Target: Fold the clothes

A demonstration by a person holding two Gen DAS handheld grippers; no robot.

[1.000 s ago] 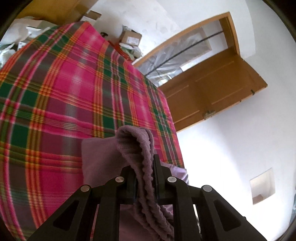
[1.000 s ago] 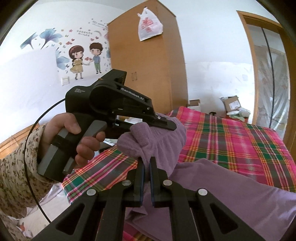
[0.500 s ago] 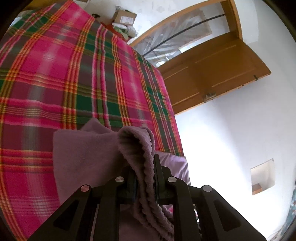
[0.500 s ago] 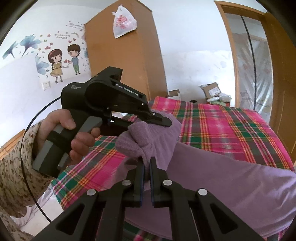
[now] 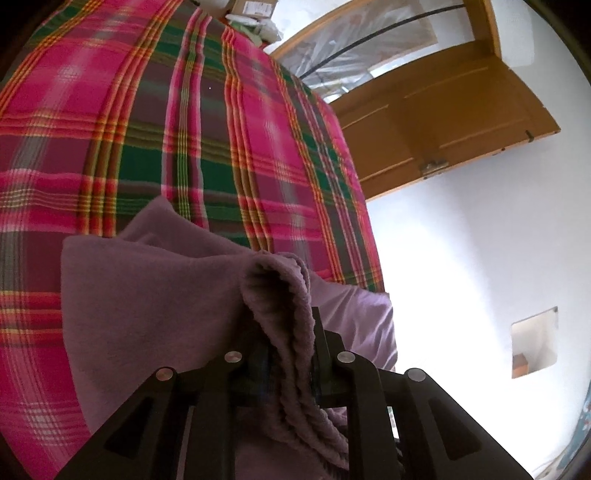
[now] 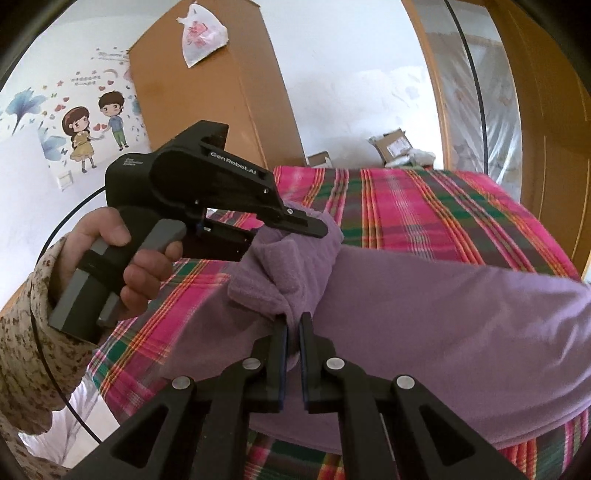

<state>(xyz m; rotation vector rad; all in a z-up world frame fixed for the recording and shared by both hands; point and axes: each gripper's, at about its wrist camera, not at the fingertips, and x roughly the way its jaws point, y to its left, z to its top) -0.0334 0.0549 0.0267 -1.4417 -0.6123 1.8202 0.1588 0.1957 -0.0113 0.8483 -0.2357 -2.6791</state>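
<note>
A purple fleece garment (image 6: 424,314) lies spread across a bed with a pink and green plaid cover (image 6: 424,218). My right gripper (image 6: 292,325) is shut on a bunched edge of the fleece. My left gripper (image 5: 291,332) is shut on a ribbed hem of the same garment (image 5: 147,314), which drapes over the plaid cover (image 5: 147,122). In the right wrist view the left gripper (image 6: 314,230) shows from the side, held by a hand in a floral sleeve (image 6: 22,332), its fingers pinching the fleece close to mine.
A wooden wardrobe (image 6: 221,103) with a plastic bag (image 6: 203,35) on top stands behind the bed. Cardboard boxes (image 6: 391,146) sit against the far wall. A wooden door (image 5: 443,122) stands open to the right of the bed.
Both grippers have come down toward the bed with the fleece held. More of the garment now lies spread over the plaid cover.
</note>
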